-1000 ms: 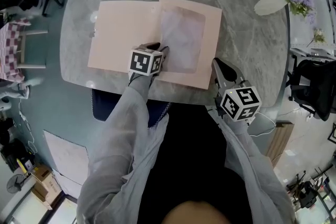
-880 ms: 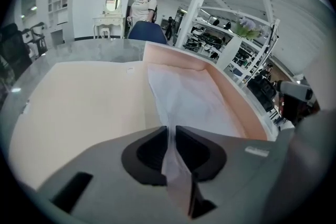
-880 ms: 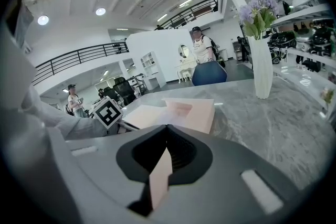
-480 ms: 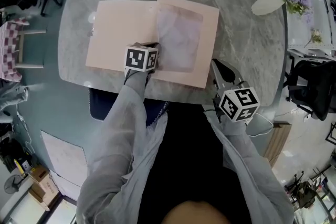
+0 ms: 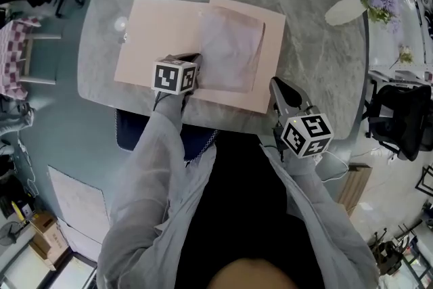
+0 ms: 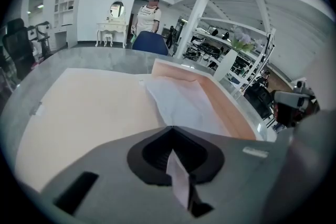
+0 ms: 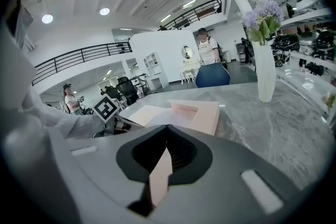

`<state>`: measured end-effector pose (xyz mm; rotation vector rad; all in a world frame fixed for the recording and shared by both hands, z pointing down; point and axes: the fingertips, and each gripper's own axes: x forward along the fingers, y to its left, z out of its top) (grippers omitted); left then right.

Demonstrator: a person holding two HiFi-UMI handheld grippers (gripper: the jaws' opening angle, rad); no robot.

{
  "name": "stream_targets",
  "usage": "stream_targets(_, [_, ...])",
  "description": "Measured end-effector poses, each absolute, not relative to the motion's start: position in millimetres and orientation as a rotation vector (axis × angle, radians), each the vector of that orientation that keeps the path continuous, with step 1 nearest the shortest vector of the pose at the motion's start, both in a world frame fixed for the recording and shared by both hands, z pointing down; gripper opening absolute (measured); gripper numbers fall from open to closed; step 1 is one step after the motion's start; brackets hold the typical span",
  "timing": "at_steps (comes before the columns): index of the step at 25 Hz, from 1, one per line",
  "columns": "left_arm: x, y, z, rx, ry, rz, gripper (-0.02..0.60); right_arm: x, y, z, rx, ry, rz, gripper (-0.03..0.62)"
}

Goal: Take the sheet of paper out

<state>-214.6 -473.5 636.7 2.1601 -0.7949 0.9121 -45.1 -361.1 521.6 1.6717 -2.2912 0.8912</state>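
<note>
Paper sheet (image 5: 230, 54) lies in an open pink folder (image 5: 159, 37) on the bench (image 5: 318, 64), its near edge pinched by the left tongs (image 5: 195, 59). The right tongs (image 5: 274, 83) are clamped on the folder's edge.

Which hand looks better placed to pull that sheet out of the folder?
Left: the left gripper is shut on the sheet's near corner, while the right gripper is clamped on the pink folder's edge.

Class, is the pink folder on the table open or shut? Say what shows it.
Open. The pink folder lies spread flat in two halves, with the white sheet showing on its right half.
</note>
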Motion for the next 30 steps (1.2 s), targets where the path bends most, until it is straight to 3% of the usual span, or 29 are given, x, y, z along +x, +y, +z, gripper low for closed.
stream_targets(30, [-292, -464, 576, 2.139, -1.098, 0.705, -0.002, -83, -356, 489, 1.58, -2.408, 0.808, 0.014])
